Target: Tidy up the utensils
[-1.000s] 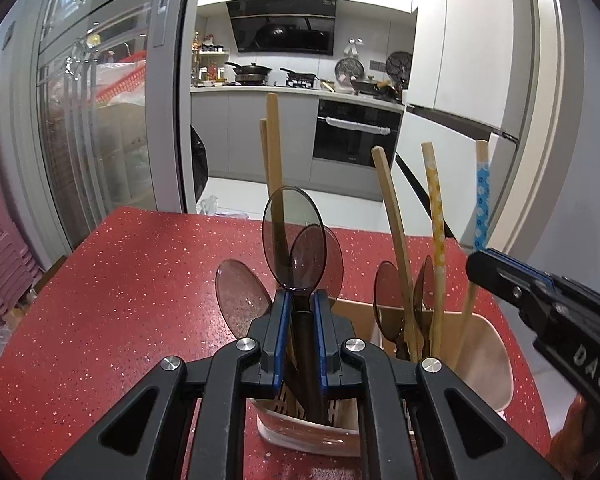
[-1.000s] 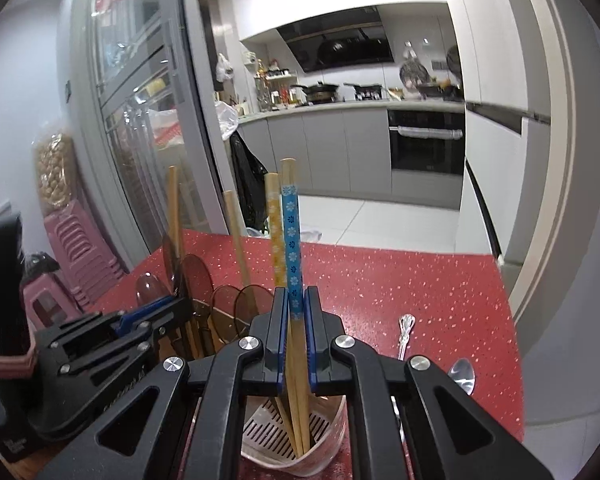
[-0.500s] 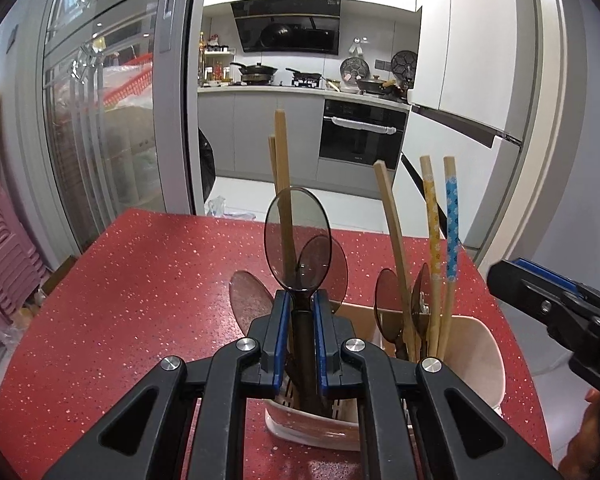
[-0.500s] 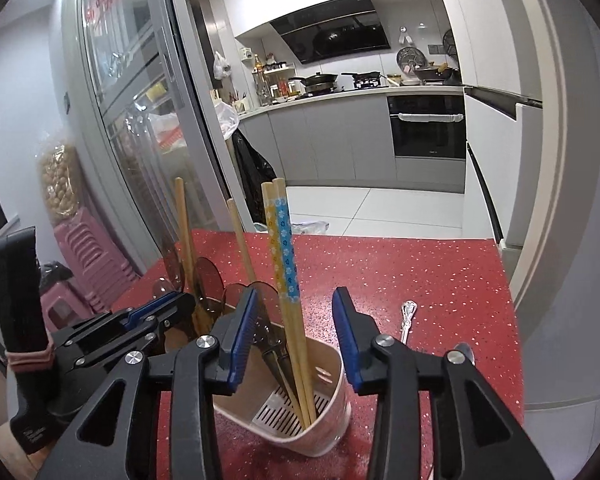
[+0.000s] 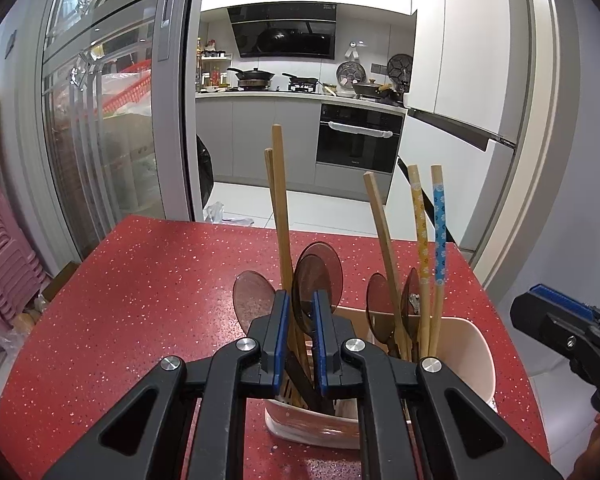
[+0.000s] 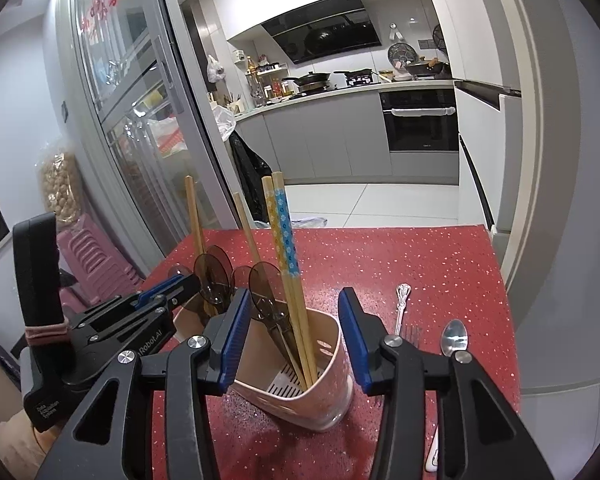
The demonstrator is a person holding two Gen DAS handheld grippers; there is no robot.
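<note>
A pale pink utensil holder (image 5: 466,354) (image 6: 332,384) stands on the red speckled table (image 5: 140,280). It holds wooden chopsticks, a yellow and a blue patterned chopstick (image 5: 439,236) (image 6: 286,236), and several brown translucent spoons (image 5: 318,276). My left gripper (image 5: 299,320) is slightly open just above the holder's left part, around a spoon handle without clearly pinching it. My right gripper (image 6: 292,320) is open wide and empty, above the holder. A metal fork (image 6: 401,312) and a metal spoon (image 6: 454,336) lie on the table right of the holder.
The table's right edge (image 6: 512,320) is close to the fork and spoon. A white handle (image 6: 434,450) lies near the table's front right. Pink stacked stools (image 5: 8,248) stand left of the table. A kitchen lies beyond.
My right gripper let go of the patterned chopsticks, opened wide and drew back; they now stand in the holder. My left gripper's jaws parted a little around the spoon handle.
</note>
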